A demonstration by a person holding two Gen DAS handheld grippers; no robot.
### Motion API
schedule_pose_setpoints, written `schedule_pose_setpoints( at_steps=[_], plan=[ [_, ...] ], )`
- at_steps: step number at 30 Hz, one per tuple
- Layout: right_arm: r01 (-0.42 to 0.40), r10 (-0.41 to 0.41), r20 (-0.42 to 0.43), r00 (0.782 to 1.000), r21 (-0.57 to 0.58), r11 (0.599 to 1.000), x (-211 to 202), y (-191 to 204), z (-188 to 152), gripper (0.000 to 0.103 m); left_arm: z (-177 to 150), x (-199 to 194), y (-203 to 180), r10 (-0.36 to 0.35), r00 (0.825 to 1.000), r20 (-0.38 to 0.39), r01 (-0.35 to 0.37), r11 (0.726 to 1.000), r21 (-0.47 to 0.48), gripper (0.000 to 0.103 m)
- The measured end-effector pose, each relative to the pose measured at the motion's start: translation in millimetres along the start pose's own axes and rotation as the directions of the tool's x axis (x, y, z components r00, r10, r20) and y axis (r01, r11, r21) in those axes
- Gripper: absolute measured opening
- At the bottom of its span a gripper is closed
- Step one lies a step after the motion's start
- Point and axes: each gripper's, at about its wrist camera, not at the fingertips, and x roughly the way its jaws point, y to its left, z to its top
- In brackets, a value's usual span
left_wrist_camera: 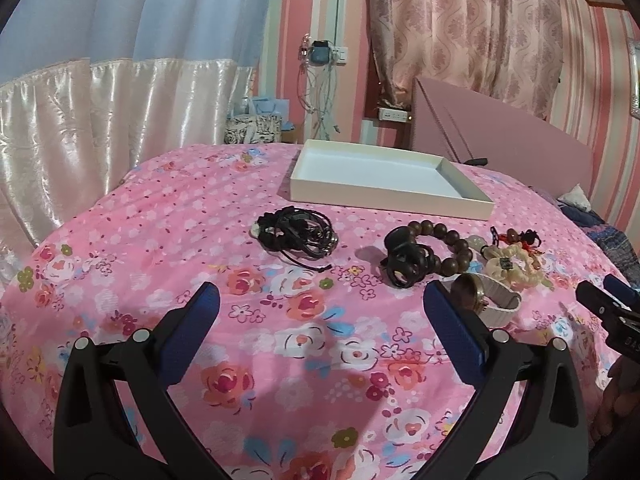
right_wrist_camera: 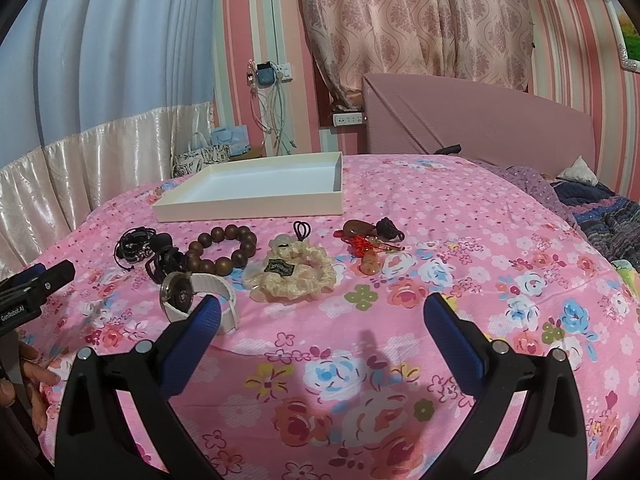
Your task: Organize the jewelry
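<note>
A shallow white box lies on the pink flowered bedspread, nothing inside it. In front of it lie a tangle of black cords, a black hair clip, a brown wooden bead bracelet, a cream scrunchie, a watch with a white strap and red-corded charms. My left gripper is open over bare cloth, short of the cords. My right gripper is open, just short of the scrunchie.
A pink padded headboard stands behind the bed. A dark patterned blanket lies at the right. Curtains hang at the left and back. A power strip and dangling cables hang on the striped wall. A person's hand shows at lower left.
</note>
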Motion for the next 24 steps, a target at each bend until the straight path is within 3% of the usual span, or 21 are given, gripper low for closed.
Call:
schedule_pose_setpoints(
  at_steps=[17,24],
  plan=[
    [0.002,-0.002,0.001,1.0,0.001,1.0,0.2,-1.6,-1.5,0.101,-1.1,1.2,3.2,0.03,0.999,-0.02,-0.03,0.999,-0.014,0.1],
    [0.004,-0.004,-0.006,1.0,-0.001,1.0,-1.1,-4.3,-0.6,0.101,-0.3,12.0,8.8,0.057,0.995,-0.077,-0.06,0.997,-0.041,0.1]
  ],
)
